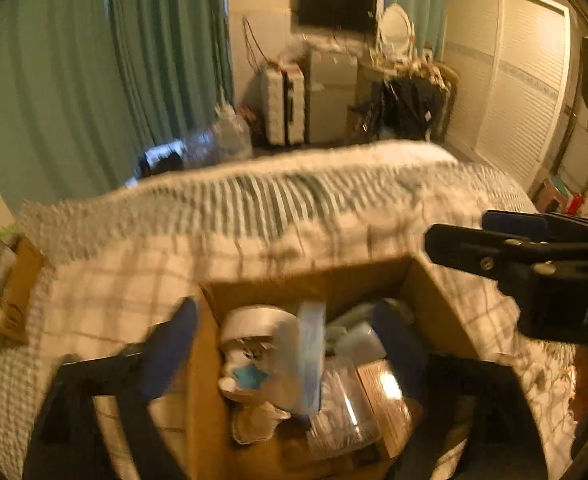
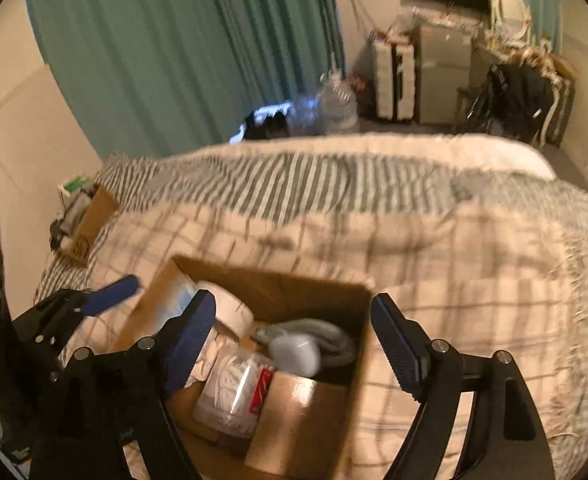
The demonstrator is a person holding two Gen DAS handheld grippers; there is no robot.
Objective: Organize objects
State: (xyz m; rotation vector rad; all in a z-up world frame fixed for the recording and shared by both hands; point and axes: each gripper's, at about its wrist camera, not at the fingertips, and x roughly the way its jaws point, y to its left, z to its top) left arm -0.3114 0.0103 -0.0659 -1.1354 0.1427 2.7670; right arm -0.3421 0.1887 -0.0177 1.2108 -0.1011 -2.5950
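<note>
An open cardboard box (image 2: 358,360) sits on a bed, on a cream blanket (image 2: 474,280) with a thin grid pattern. The box is the landmark here. It is packed with loose household items: a white roll of tape (image 2: 230,312) near its far left corner, a clear plastic tub of cotton swabs (image 2: 234,392) toward its near left, a pale rounded case (image 2: 294,354) lying on grey folded cloth (image 2: 334,336) near its far right, and a brown flat packet (image 2: 294,412) at its near side. Both views are motion-blurred, so finer details cannot be made out.

The right gripper (image 2: 290,344) hovers directly above the box, fingers spread wide and holding nothing; one finger hangs over the box's left half, the other just outside its right wall. The left gripper (image 1: 286,344) also hovers over the box, open wide and empty, its fingers straddling the box's left wall and interior. Seen from the right camera, it sits beside the box's left edge.

Both grippers appear about equally near the contents, which lie straight below and ahead of the fingers. The box's long axis seems to run away from the cameras.

Beyond the box's far wall the blanket lies flat and bare, giving open room. A second small box (image 2: 90,220) rests well apart, toward the far left edge of the bed.
</note>
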